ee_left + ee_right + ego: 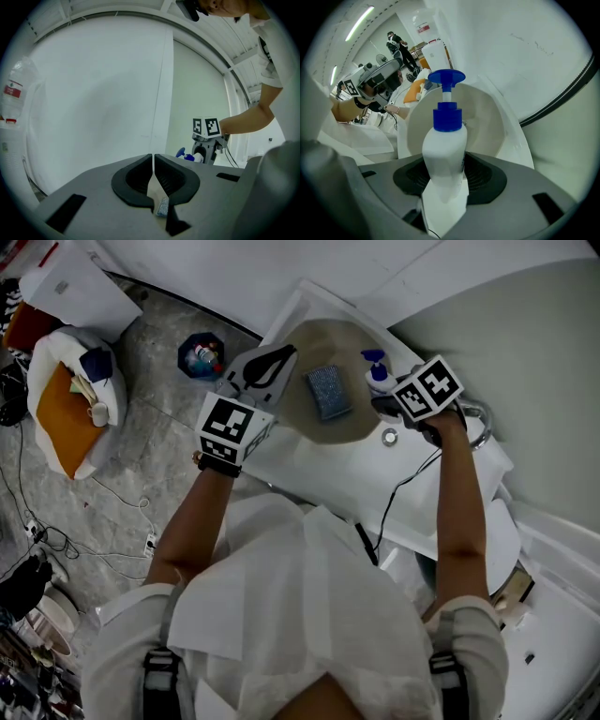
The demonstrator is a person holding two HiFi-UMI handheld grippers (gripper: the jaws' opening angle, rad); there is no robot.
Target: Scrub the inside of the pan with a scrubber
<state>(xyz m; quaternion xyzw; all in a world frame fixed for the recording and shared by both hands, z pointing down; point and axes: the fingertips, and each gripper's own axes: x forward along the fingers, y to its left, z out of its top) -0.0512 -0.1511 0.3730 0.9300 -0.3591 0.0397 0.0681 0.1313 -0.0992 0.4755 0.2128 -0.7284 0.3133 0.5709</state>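
A tan pan (352, 352) is tilted up in the white sink (319, 460). A blue scrubber (328, 393) lies on its inner face. My left gripper (279, 360) is shut on the pan's left rim; in the left gripper view a thin strip of rim (153, 183) sits between the closed jaws, with the scrubber (162, 206) below it. My right gripper (386, 397) is at the pan's right side, shut on a white pump bottle (444, 154) with a blue pump head (446, 77). The pan (485, 117) stands behind the bottle.
A metal tap (478, 418) and a round fitting (389, 437) are at the sink's right. On the floor to the left are a blue tub (200, 355), a white bag with orange contents (66, 409) and loose cables (56, 540). White walls close in behind.
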